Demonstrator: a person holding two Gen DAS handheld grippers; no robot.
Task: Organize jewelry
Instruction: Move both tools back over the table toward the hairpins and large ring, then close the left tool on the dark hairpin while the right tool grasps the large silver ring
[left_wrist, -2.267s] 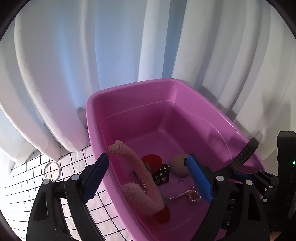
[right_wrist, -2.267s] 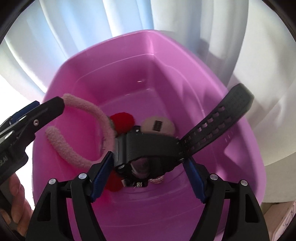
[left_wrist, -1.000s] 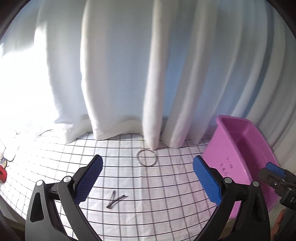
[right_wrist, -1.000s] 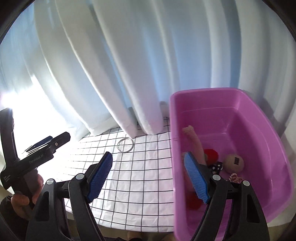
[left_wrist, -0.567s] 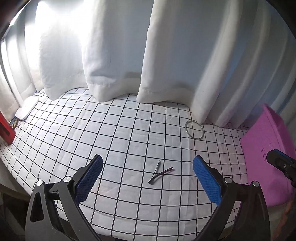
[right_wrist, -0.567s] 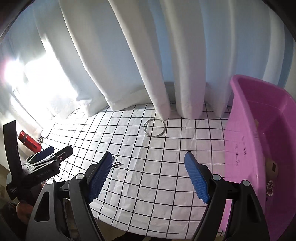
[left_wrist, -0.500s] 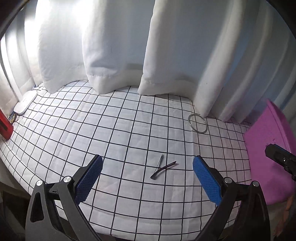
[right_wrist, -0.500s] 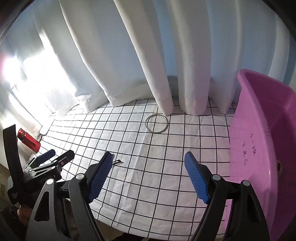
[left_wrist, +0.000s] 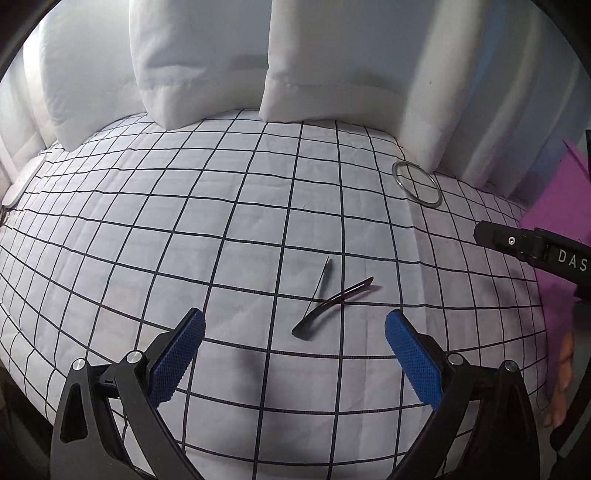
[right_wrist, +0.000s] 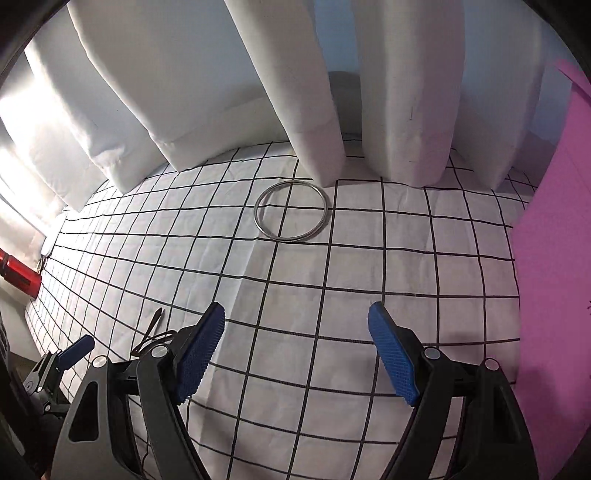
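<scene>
White cloth (left_wrist: 229, 206) with a black grid is covering the whole work surface, and two pieces of jewelry are lying on it. The left gripper (left_wrist: 293, 334) is pointing down at the cloth with its blue fingers (left_wrist: 177, 356) standing wide apart and holding nothing. A pair of dark thin clips (left_wrist: 334, 295), crossing each other, is lying just ahead of the gap between these fingers, a little nearer to the right one, and is not touching either of them. The right gripper (right_wrist: 295, 345) is also pointing down with its fingers (right_wrist: 393, 358) wide apart and empty. A silver bangle (right_wrist: 291, 211) is lying flat on the cloth well ahead of this gripper, almost in line with the gap, and its far edge is sitting just beside the hem of the white curtain (right_wrist: 314, 92). In the left wrist view the same bangle is lying far to the right, near the curtain. A pink bin (right_wrist: 554, 240) is standing at the right edge of the cloth, close beside the right gripper, so the room on that side is narrow. Between the clips, the bangle and the bin the cloth is open and flat. At the far left edge a red object (right_wrist: 16, 275) is showing only partly. The near edge of the cloth is falling away just under both grippers.
</scene>
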